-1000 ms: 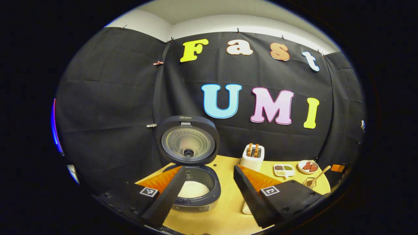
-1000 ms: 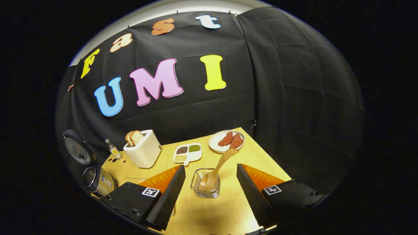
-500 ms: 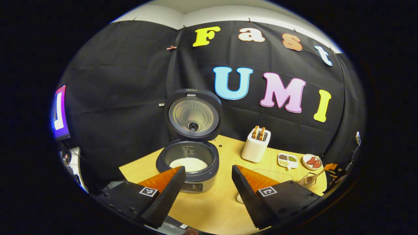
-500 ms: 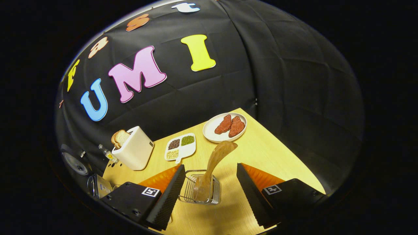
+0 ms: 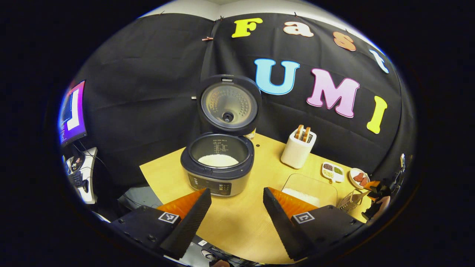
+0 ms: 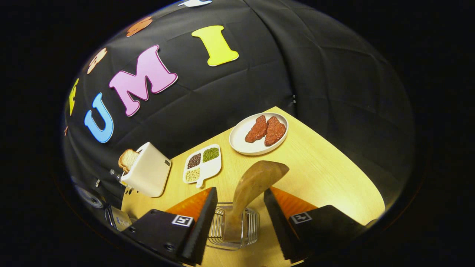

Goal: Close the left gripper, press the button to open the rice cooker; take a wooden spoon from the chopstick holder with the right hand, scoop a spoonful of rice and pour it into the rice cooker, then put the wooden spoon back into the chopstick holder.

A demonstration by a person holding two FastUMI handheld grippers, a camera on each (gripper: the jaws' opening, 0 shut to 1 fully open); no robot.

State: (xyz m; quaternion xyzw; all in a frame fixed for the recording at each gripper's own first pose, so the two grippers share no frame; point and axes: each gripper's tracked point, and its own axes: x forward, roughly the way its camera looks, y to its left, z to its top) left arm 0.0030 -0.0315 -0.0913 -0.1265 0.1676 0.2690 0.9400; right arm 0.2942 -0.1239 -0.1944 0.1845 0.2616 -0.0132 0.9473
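The rice cooker (image 5: 219,174) stands with its lid (image 5: 228,105) raised, and white rice shows in the pot. My left gripper (image 5: 235,209) hangs open above the table's front edge, short of the cooker and holding nothing. A clear tub of rice (image 5: 310,189) lies to its right. The wooden spoon (image 6: 254,183) stands tilted in the wire chopstick holder (image 6: 233,231). My right gripper (image 6: 239,218) is open, one finger on each side of the spoon's upper end. From the left gripper view the holder (image 5: 349,200) is at the far right, with the right gripper (image 5: 374,187) over it.
A white toaster (image 6: 146,170) with bread, a sectioned dish of beans (image 6: 203,167) and a plate (image 6: 237,142) with two meat pieces stand behind the holder. The table's right edge runs close to the plate. A monitor (image 5: 72,113) glows beyond the table's left end.
The left gripper has pulled back and risen from the cooker. The right gripper has closed in on the holder, so the spoon now stands between its fingers, which have narrowed a little.
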